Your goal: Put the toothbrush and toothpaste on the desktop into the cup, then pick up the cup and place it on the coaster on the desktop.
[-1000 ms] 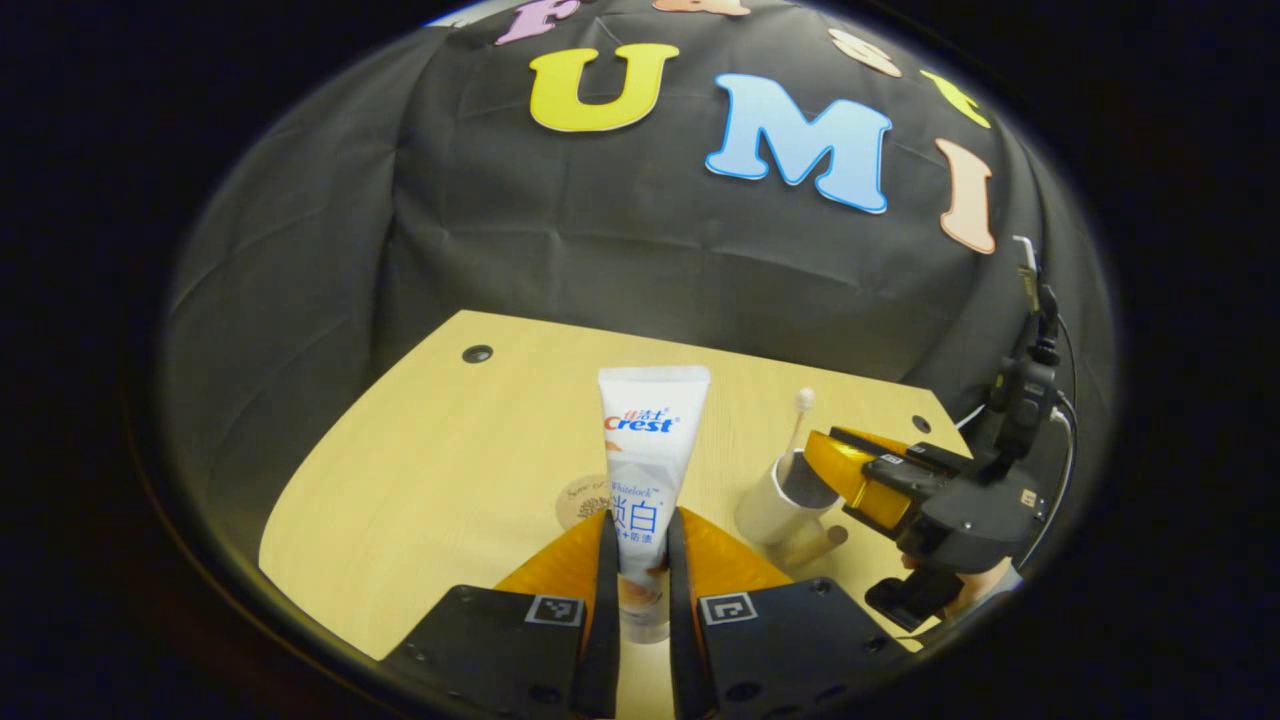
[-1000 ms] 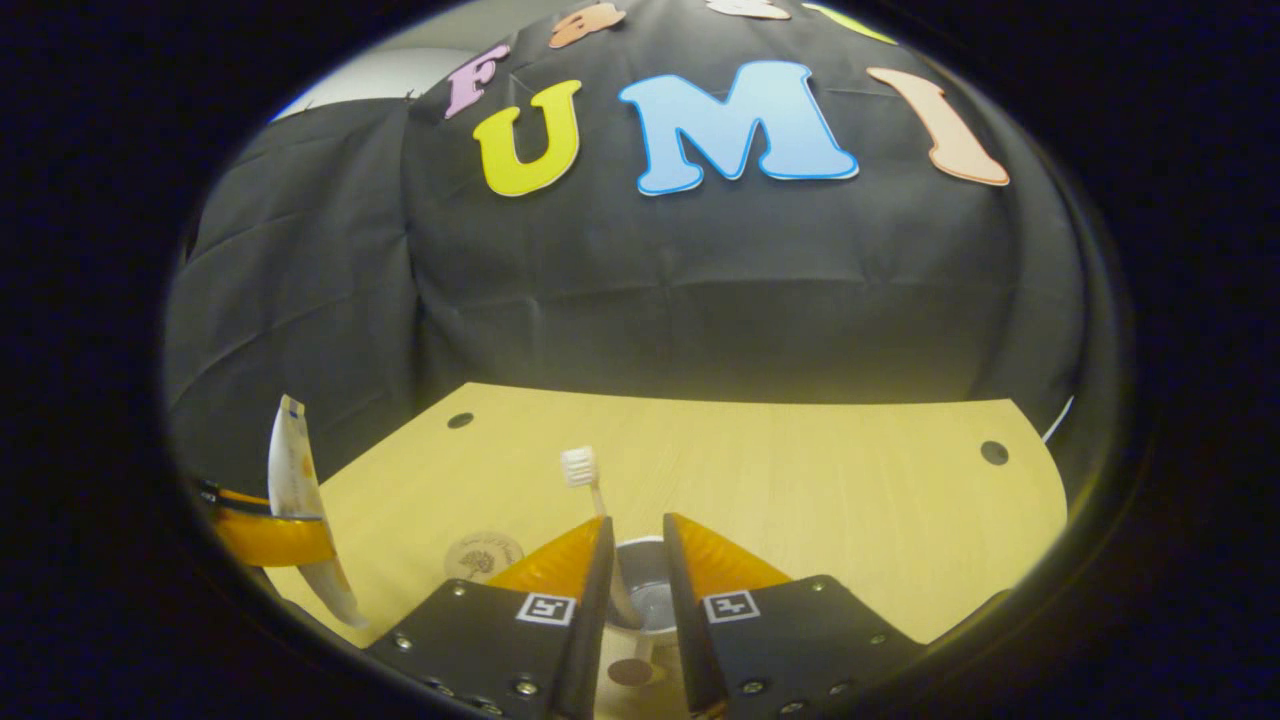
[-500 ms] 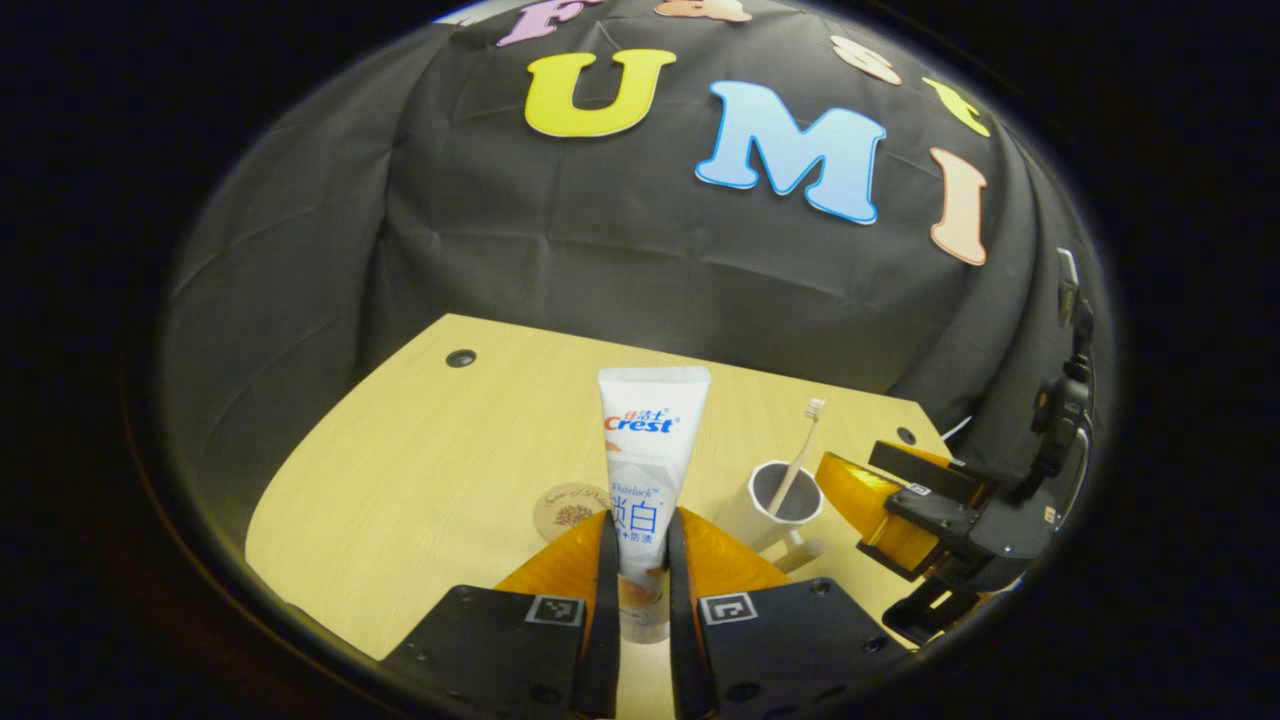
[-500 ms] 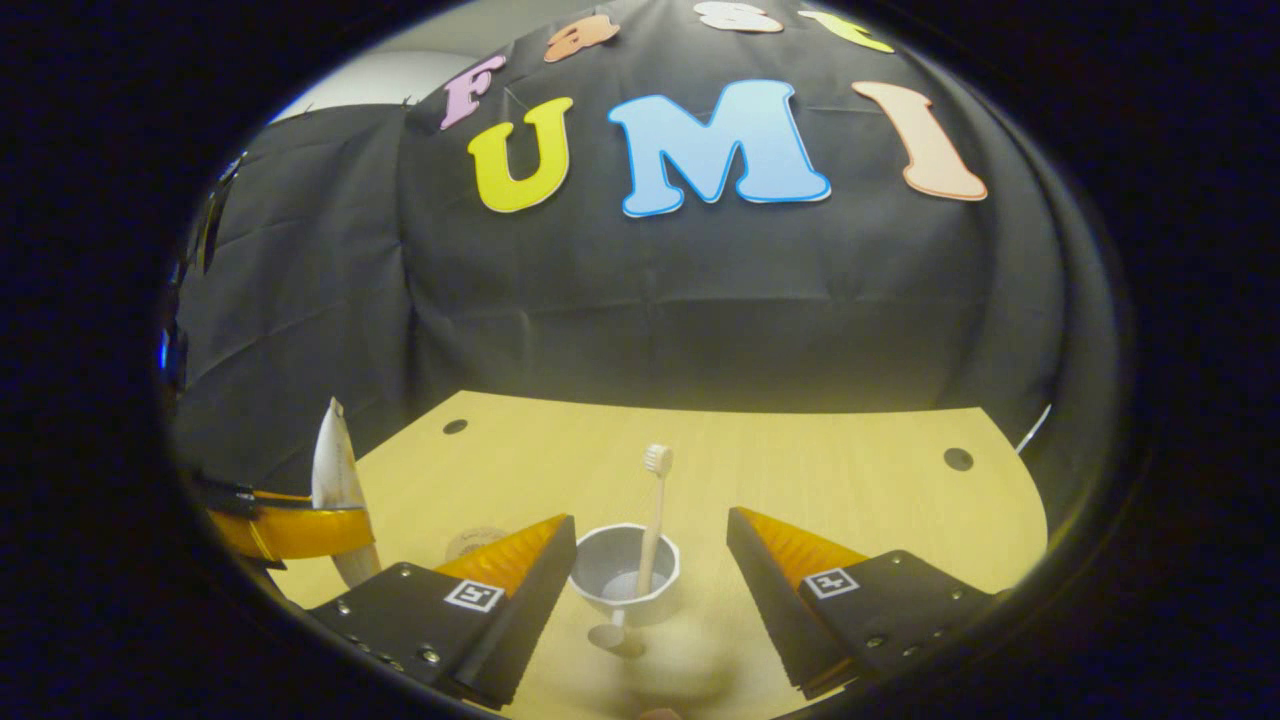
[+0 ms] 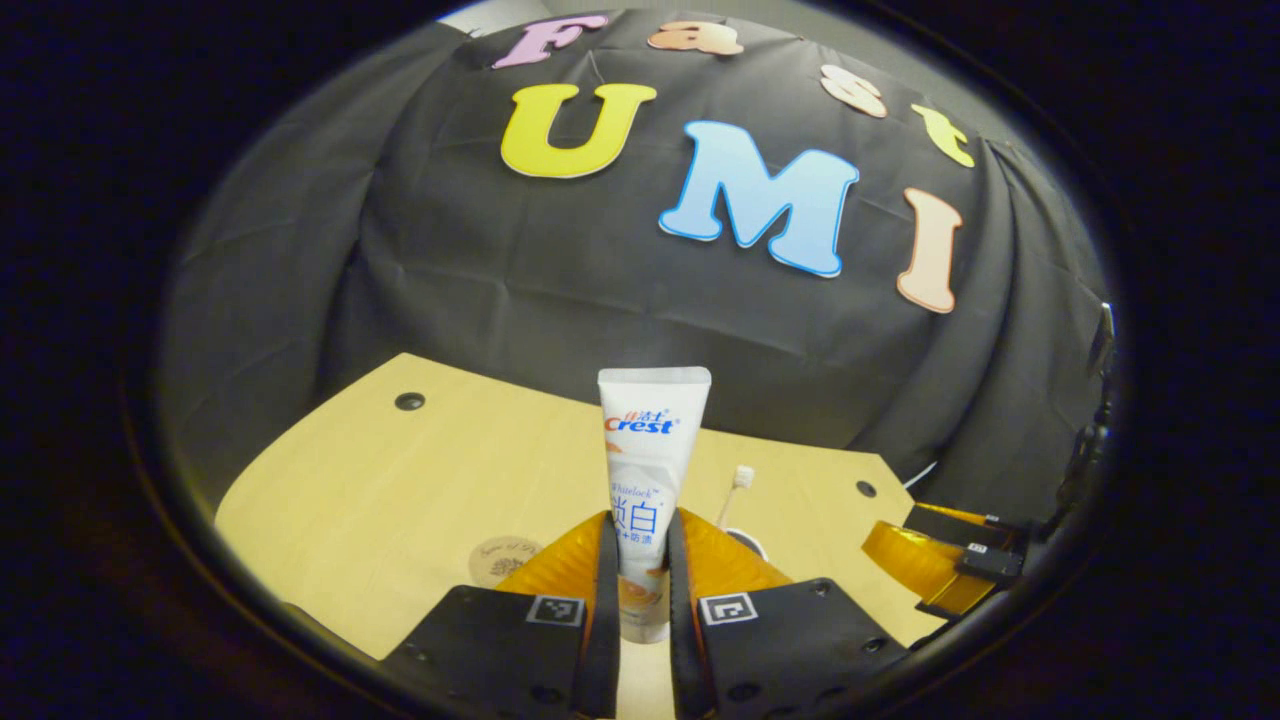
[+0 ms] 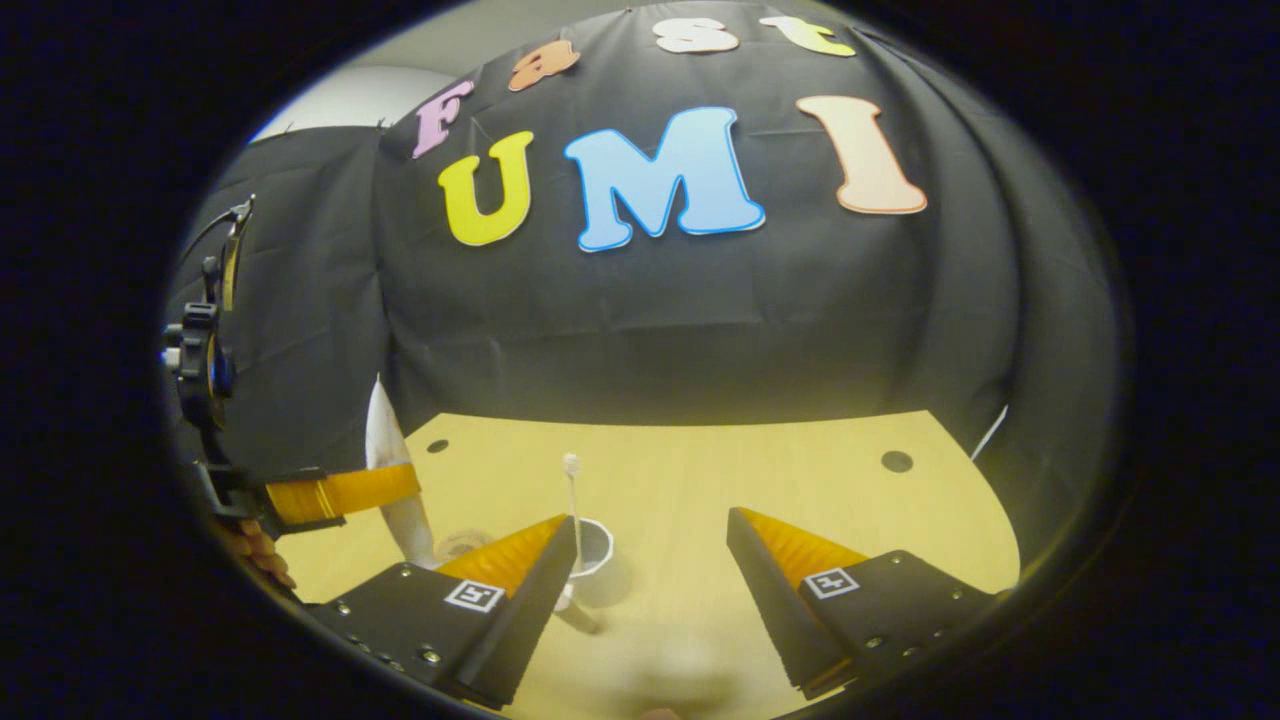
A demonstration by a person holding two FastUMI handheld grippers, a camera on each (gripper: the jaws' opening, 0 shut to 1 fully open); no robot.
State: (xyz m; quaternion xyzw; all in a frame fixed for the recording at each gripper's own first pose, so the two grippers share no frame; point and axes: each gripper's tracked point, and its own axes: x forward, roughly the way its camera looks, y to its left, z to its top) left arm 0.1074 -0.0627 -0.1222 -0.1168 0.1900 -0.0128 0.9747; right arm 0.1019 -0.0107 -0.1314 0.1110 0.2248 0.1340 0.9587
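My left gripper is shut on a white toothpaste tube, which stands upright between the fingers above the wooden desk. Just right of it, the toothbrush pokes up from the white cup, mostly hidden behind my finger. In the right gripper view the right gripper is open and holds nothing. The cup with the toothbrush upright in it stands beyond its left finger. Further left, the left gripper grips the toothpaste.
A round brown coaster lies on the desk left of the cup, also seen as the coaster in the right gripper view. The right gripper sits at the desk's right edge. Dark holes mark the desk's far corners. A hand holds the left gripper.
The right gripper opened, let the toothbrush drop into the cup, and drew back. The left gripper carried the toothpaste rightward, closer to the cup.
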